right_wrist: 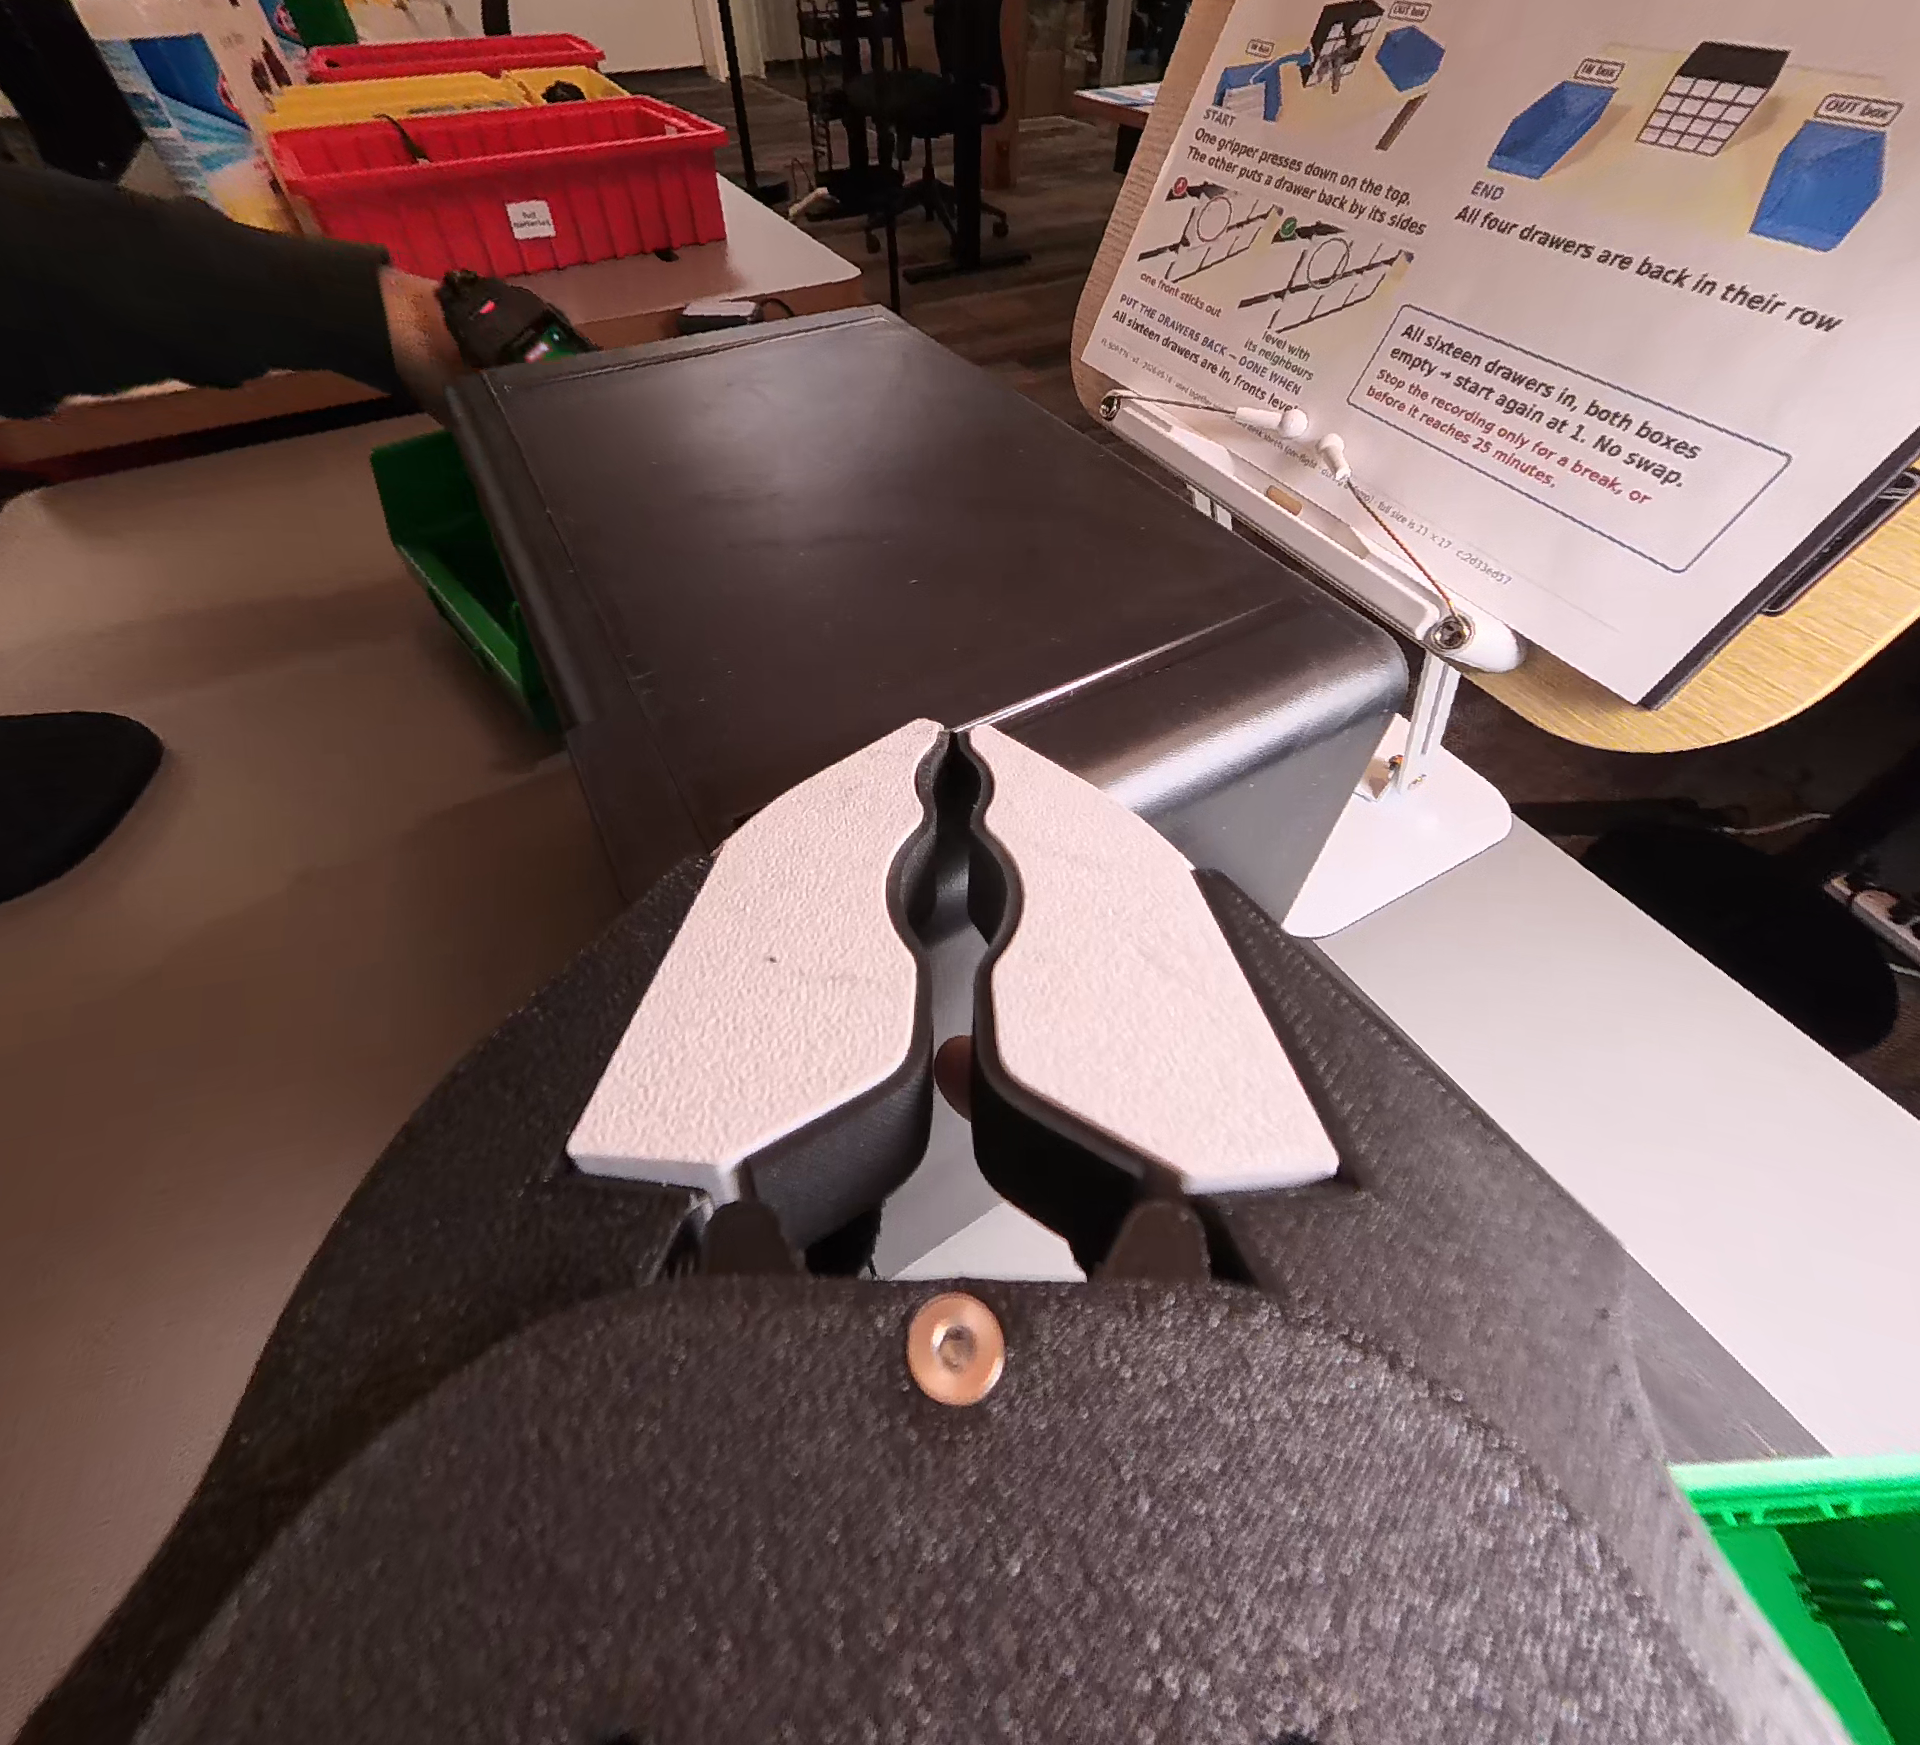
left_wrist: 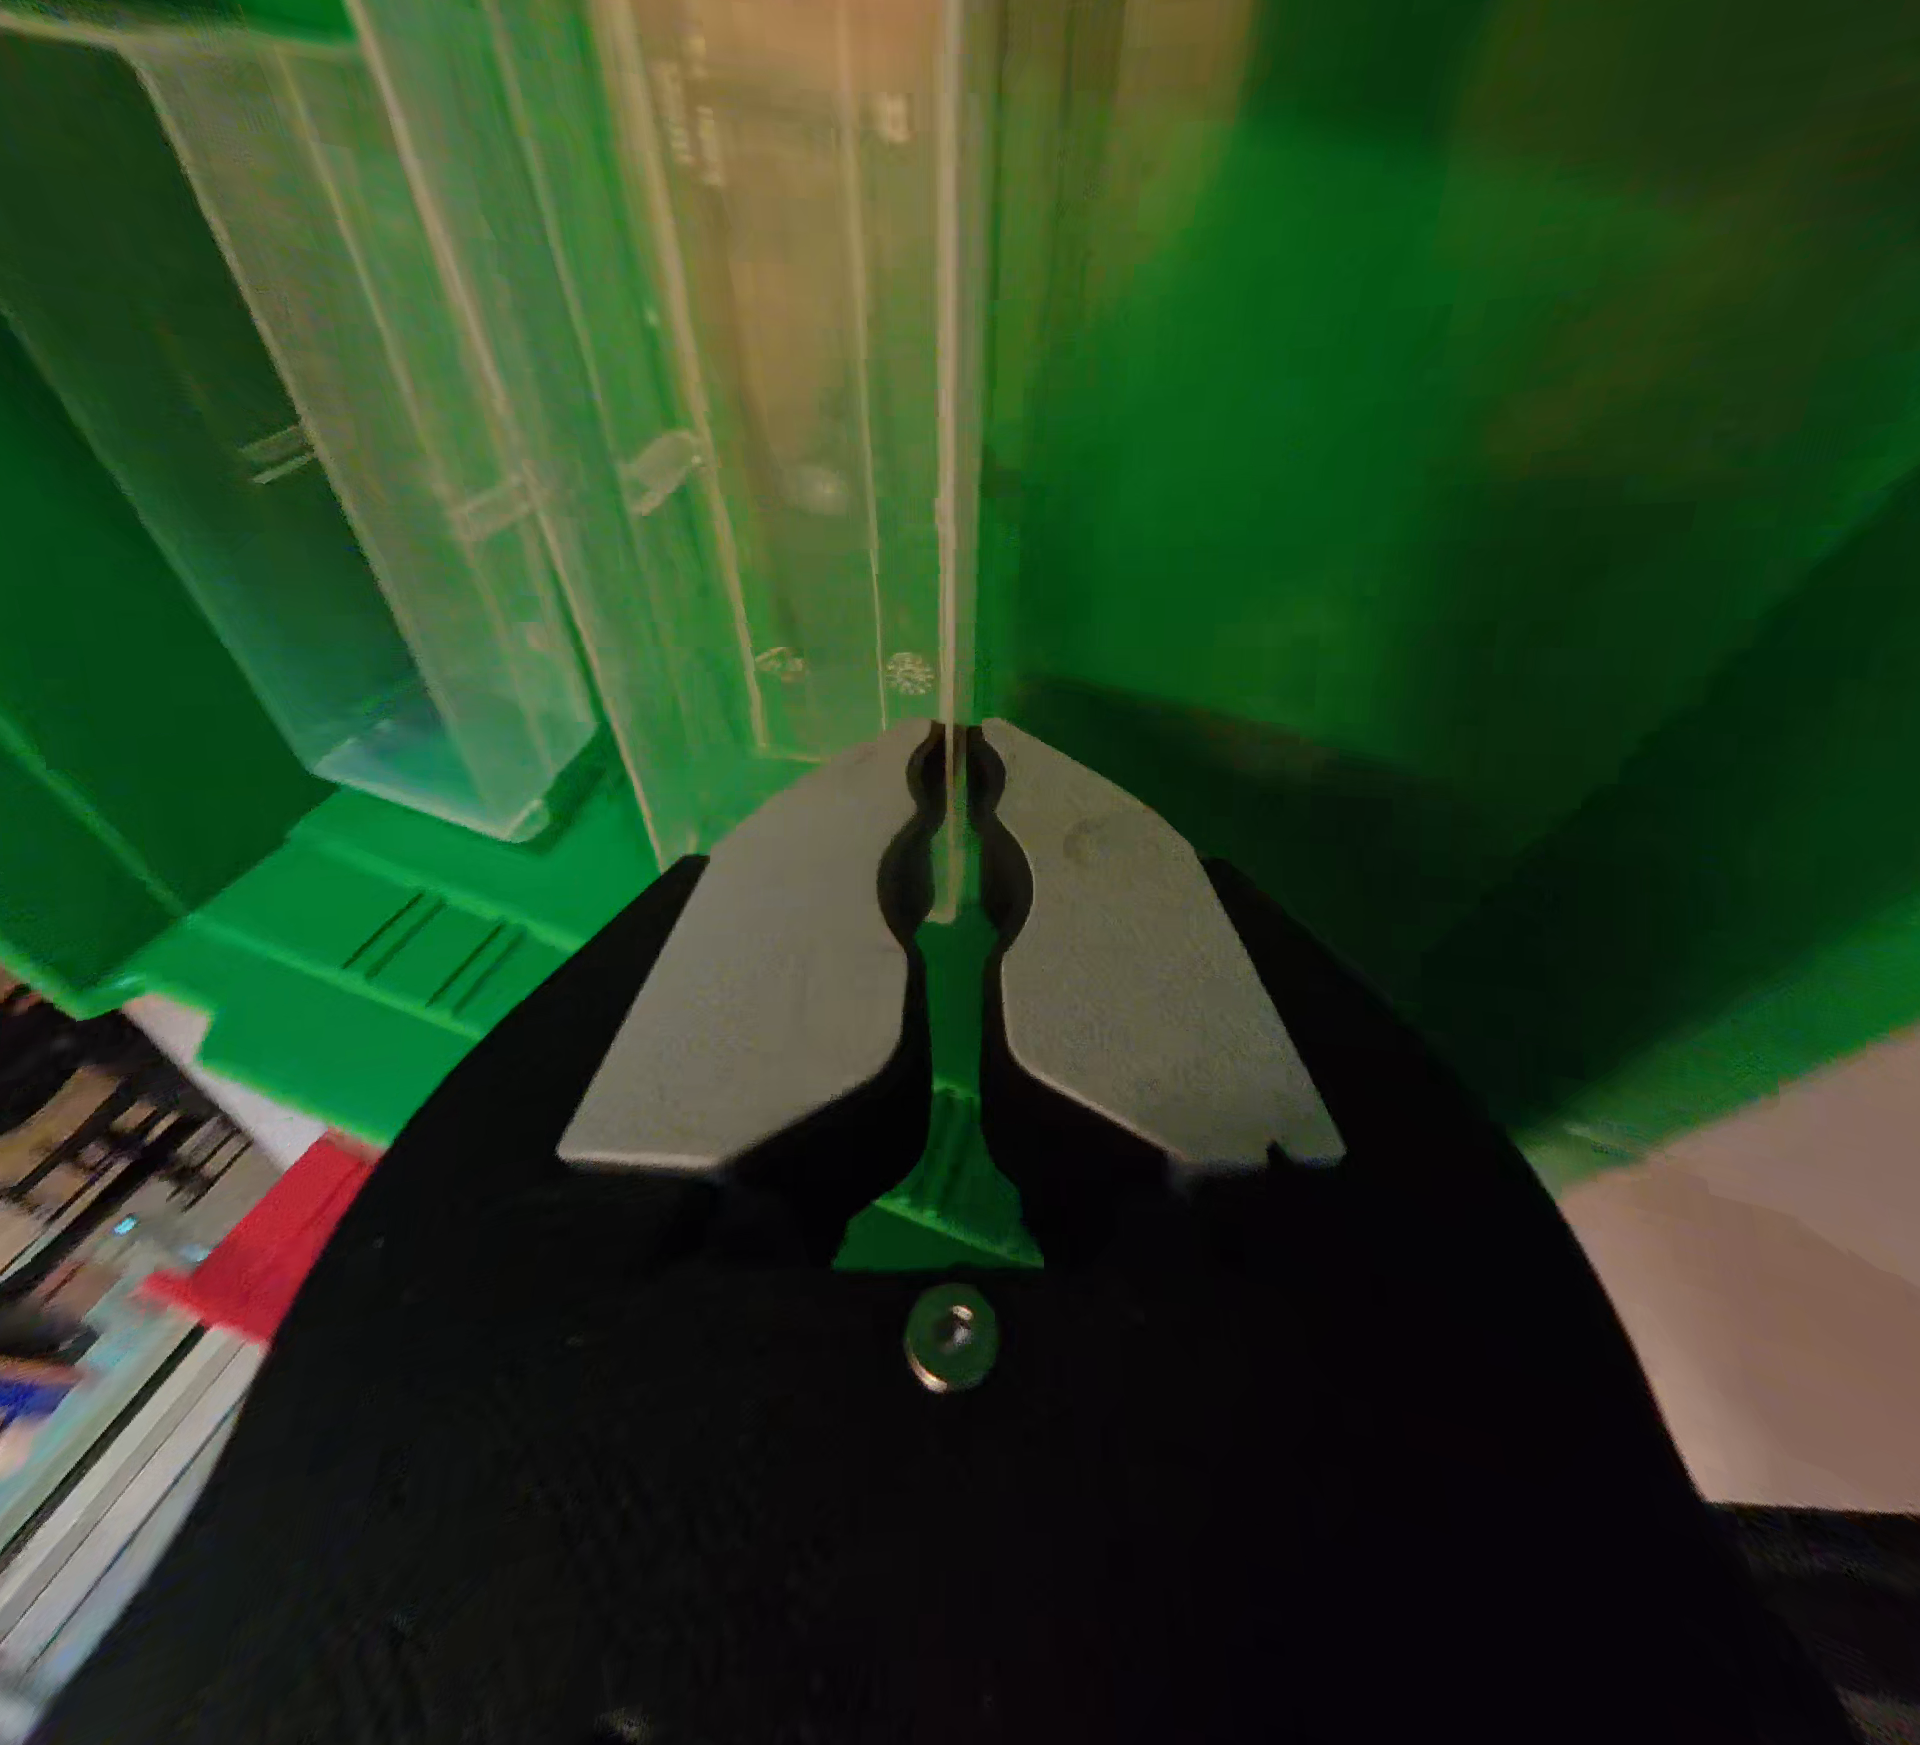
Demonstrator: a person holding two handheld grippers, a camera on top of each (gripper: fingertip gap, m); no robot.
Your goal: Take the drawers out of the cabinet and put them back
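Up close, the left tongs (left_wrist: 954, 760) pinch the thin wall of a clear drawer (left_wrist: 810, 293) inside a green bin (left_wrist: 1455, 448), another clear drawer (left_wrist: 343, 490) lying beside it. From the right wrist, the right tongs (right_wrist: 954, 745) are closed on nothing, tips at the black cabinet (right_wrist: 831, 532) top on the tabletop (right_wrist: 260, 864).

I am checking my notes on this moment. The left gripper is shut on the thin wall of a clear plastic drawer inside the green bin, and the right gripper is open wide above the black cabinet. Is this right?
Not quite. The right gripper is not open wide: in the right wrist view its jaws are shut, at the black cabinet. The rest stands: the left gripper is shut on the thin wall of a clear plastic drawer inside the green bin.
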